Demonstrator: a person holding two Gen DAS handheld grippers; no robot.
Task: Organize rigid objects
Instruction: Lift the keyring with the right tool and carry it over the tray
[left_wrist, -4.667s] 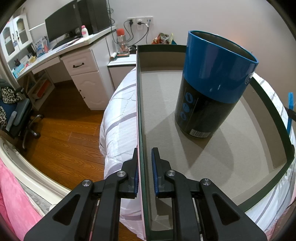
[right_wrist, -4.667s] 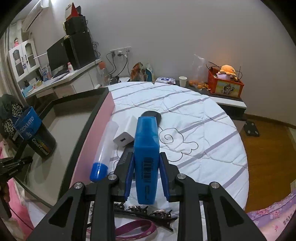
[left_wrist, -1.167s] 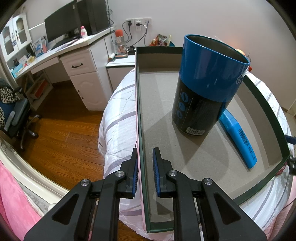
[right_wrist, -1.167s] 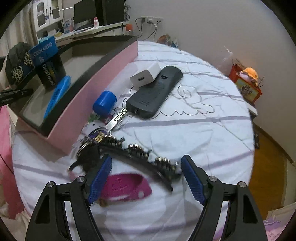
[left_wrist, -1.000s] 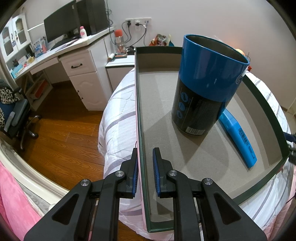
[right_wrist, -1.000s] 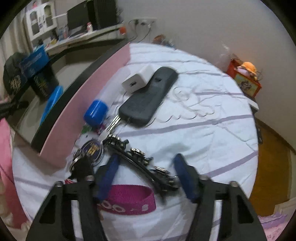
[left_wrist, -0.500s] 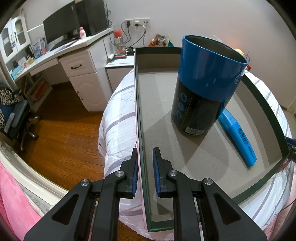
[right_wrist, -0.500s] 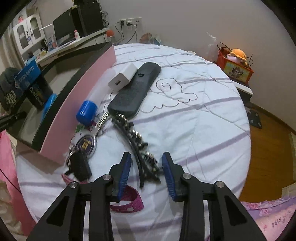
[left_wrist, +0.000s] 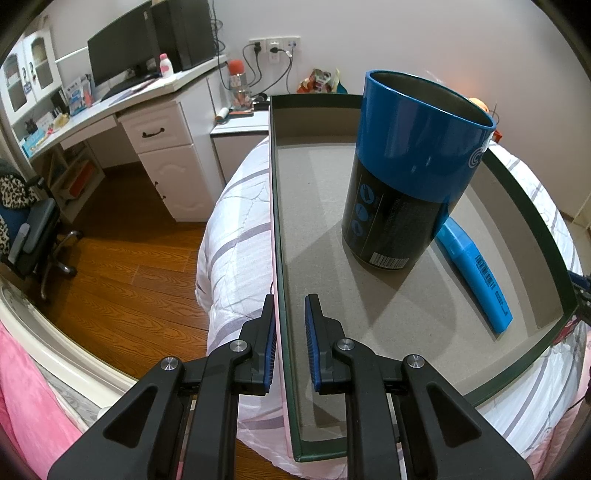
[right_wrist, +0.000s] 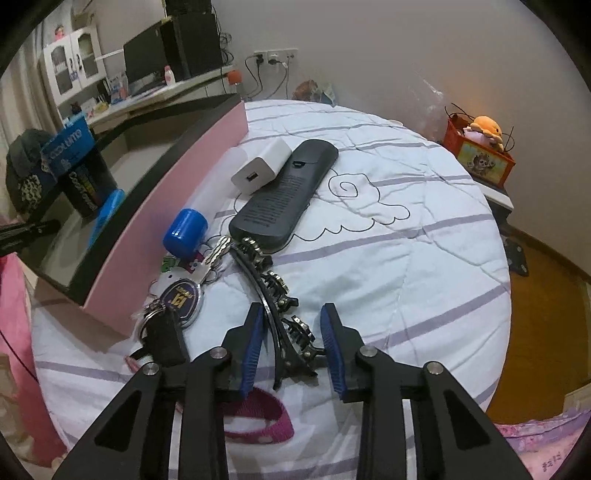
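Your left gripper (left_wrist: 289, 325) straddles the near side wall of the shallow box (left_wrist: 276, 206): one blue pad sits against the pink outside face, the other hangs just inside over the grey floor with a small gap to the wall, so you cannot tell from this view whether the wall is truly pinched. Beyond the jaws, inside the box, a tall blue-and-black canister (left_wrist: 413, 170) stands upright with its mouth open, and a blue highlighter (left_wrist: 476, 275) lies flat just beyond it, along the far wall.

Your right gripper (right_wrist: 291, 334) is partly open, its blue pads set on either side of the near end of a black studded hair clip (right_wrist: 275, 291) that lies on the white striped bedspread (right_wrist: 406, 258); neither pad is plainly touching the clip. The clip's far end reaches the near end of a black remote control (right_wrist: 286, 195). A white charger block (right_wrist: 260, 168) sits just beside the remote, touching its left edge. To your left of the clip lies a bunch of keys (right_wrist: 181, 295) with a round fob and a black car key, and beyond them a clear tube with a blue cap (right_wrist: 186, 230) rests against the box's pink side. A magenta strap (right_wrist: 258, 415) shows under your gripper.
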